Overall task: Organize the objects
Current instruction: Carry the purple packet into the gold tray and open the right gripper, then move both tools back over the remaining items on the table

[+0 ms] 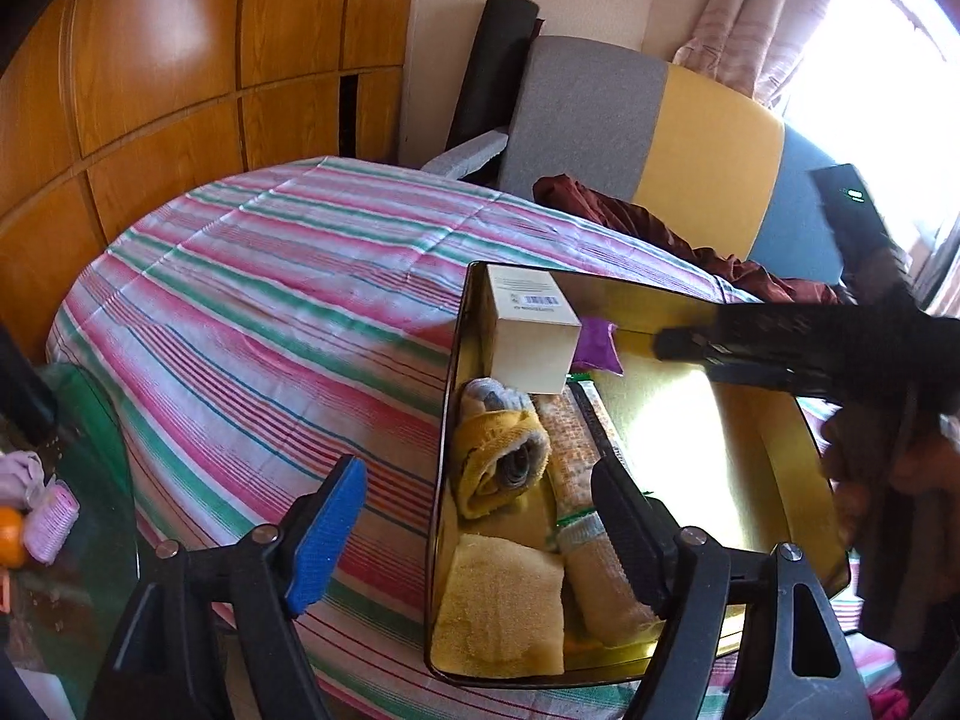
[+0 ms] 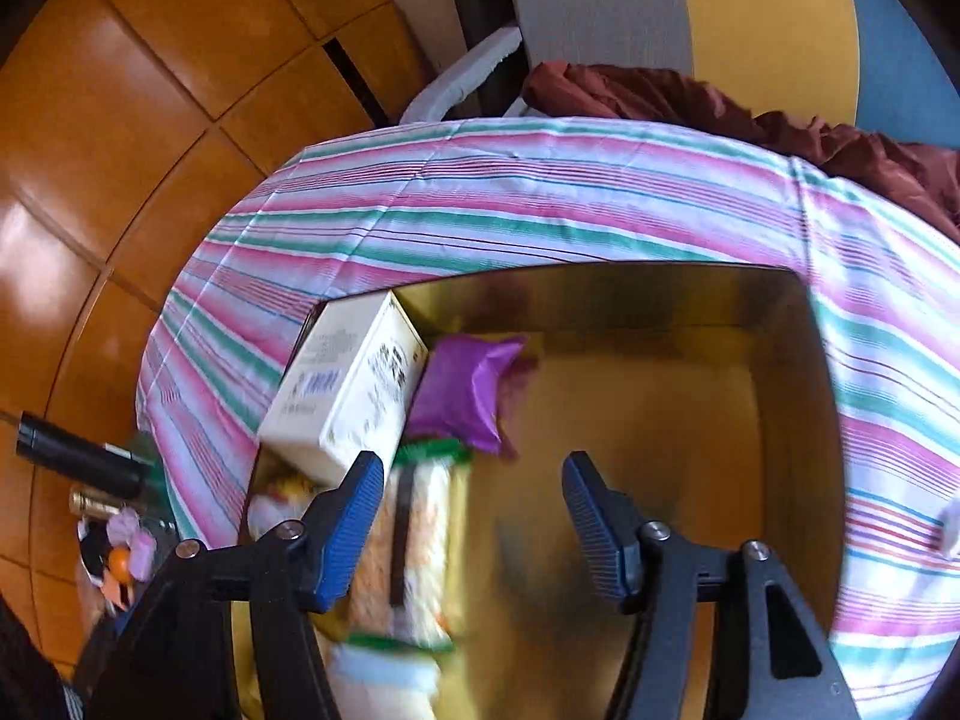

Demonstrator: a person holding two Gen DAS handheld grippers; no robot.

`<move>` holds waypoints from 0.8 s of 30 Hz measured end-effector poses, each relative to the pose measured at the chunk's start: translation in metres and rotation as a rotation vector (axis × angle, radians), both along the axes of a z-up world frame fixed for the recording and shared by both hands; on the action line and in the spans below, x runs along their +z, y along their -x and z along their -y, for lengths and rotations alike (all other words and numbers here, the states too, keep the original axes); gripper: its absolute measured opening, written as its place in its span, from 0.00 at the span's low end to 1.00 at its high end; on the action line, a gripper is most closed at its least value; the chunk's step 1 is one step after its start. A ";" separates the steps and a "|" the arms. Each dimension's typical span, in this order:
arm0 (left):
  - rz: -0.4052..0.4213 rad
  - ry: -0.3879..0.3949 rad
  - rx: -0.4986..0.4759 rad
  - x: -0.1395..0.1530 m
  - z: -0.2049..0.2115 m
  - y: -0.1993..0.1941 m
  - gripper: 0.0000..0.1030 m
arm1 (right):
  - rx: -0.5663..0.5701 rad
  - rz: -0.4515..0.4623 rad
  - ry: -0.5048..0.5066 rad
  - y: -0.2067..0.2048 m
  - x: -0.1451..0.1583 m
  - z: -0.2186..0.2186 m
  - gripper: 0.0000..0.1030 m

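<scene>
Striped cloth [image 1: 240, 300] in pink, green, white and blue covers the table, creased in places. Behind it stands a wall of glossy orange-brown wood panels [image 1: 150, 60]. An armchair with a grey back section [image 1: 588, 114] and a yellow one [image 1: 714, 150] stands at the table's far side, a crumpled maroon cloth [image 1: 648, 222] lying on its seat. A dark roll [image 1: 498, 66] leans upright against the pale wall. A patterned curtain [image 1: 774, 6] hangs by the bright window [image 1: 870, 72].
</scene>
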State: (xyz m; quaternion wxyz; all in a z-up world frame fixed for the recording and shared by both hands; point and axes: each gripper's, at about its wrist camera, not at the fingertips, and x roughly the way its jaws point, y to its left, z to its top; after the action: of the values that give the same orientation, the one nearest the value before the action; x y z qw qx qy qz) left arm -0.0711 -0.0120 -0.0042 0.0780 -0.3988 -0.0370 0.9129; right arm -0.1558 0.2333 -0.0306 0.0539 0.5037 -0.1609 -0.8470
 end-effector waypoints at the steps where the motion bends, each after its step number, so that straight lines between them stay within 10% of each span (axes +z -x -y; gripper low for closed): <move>1: -0.005 0.007 -0.004 0.001 -0.001 -0.001 0.76 | 0.002 -0.010 -0.010 -0.008 0.003 -0.002 0.63; 24: -0.059 0.086 -0.153 0.003 -0.049 -0.032 0.84 | -0.238 0.014 -0.239 -0.150 0.009 -0.141 0.71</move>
State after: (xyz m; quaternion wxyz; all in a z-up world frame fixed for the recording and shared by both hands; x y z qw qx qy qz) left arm -0.0396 0.0374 -0.0009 0.1315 -0.3762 0.0354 0.9165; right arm -0.0062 0.3743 -0.0217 -0.1081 0.4899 -0.1181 -0.8570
